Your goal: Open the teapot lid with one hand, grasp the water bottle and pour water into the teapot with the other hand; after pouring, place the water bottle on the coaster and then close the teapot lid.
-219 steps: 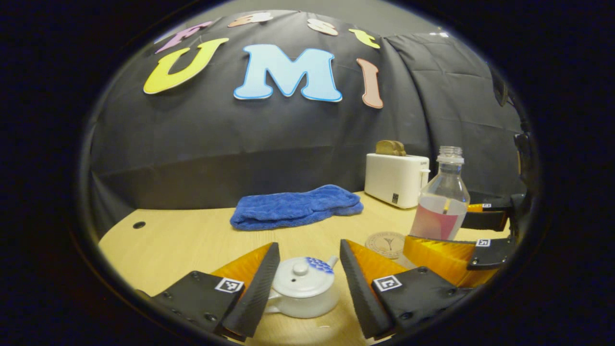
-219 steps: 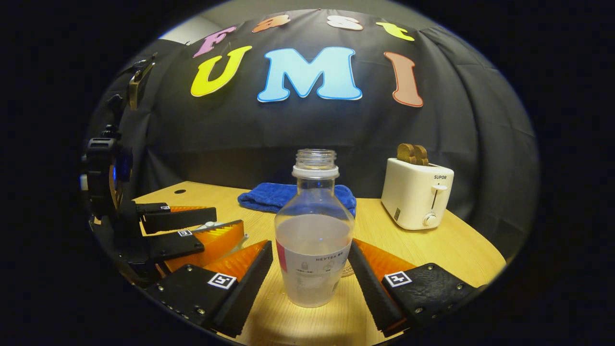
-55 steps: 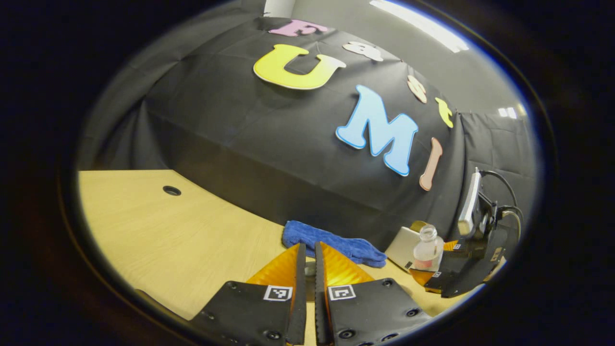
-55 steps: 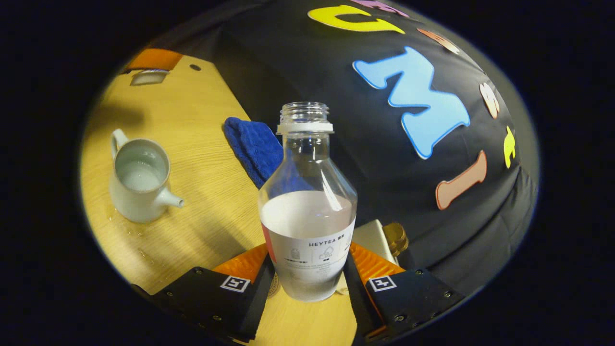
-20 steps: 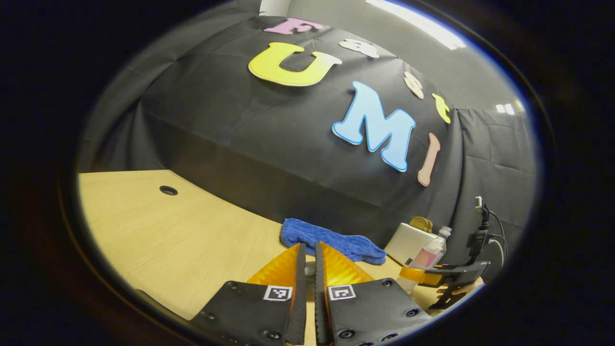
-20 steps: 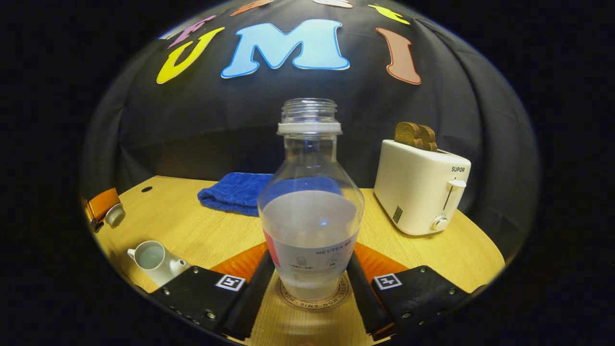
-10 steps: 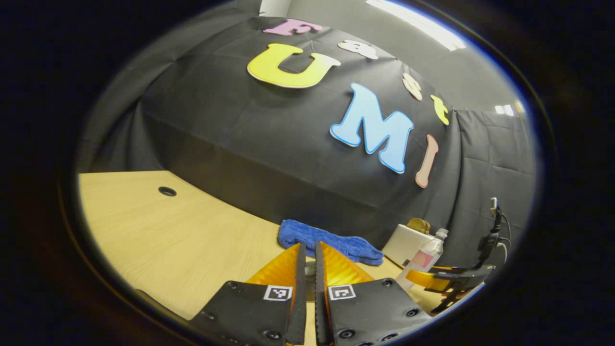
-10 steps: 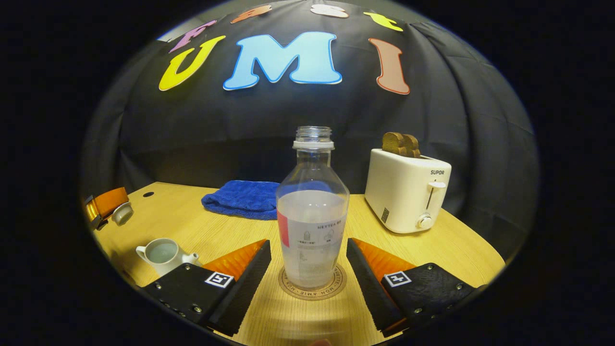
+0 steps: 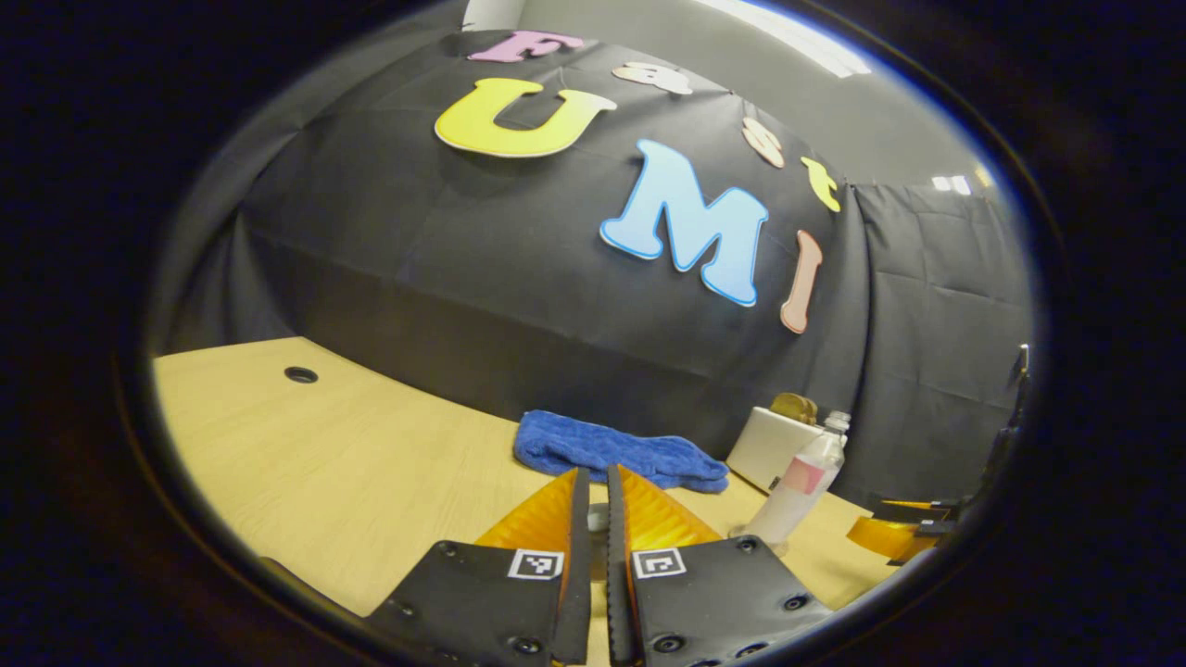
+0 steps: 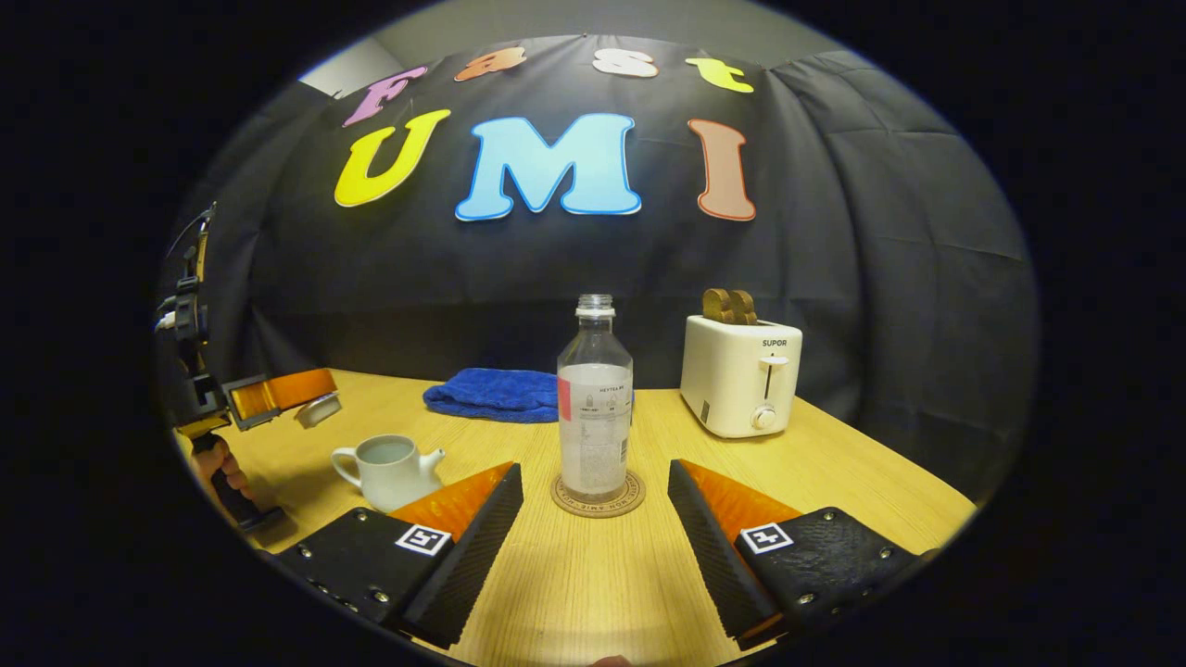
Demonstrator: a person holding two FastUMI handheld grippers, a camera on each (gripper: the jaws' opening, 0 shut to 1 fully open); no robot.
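One wooden table (image 10: 834,482) fills the near ground before a black cloth wall. On it, far right in the right gripper view, stands a white toaster (image 10: 739,375) with two brown slices in its slots, and left of that lies a folded blue towel (image 10: 491,394). At the centre the water bottle (image 10: 595,408) stands upright on the round coaster (image 10: 598,501), about half full and uncapped (the right gripper (image 10: 593,547) sits just short of it, jaws spread wide, touching nothing). Left of the bottle sits the white teapot (image 10: 389,471), open-topped, water visible inside. Farther left a hand (image 10: 218,468) holds the left gripper (image 10: 306,398), its fingers clamped on the teapot lid (image 10: 320,409) above the table. In the left gripper view those jaws (image 9: 590,547) are nearly together around the lid's knob.
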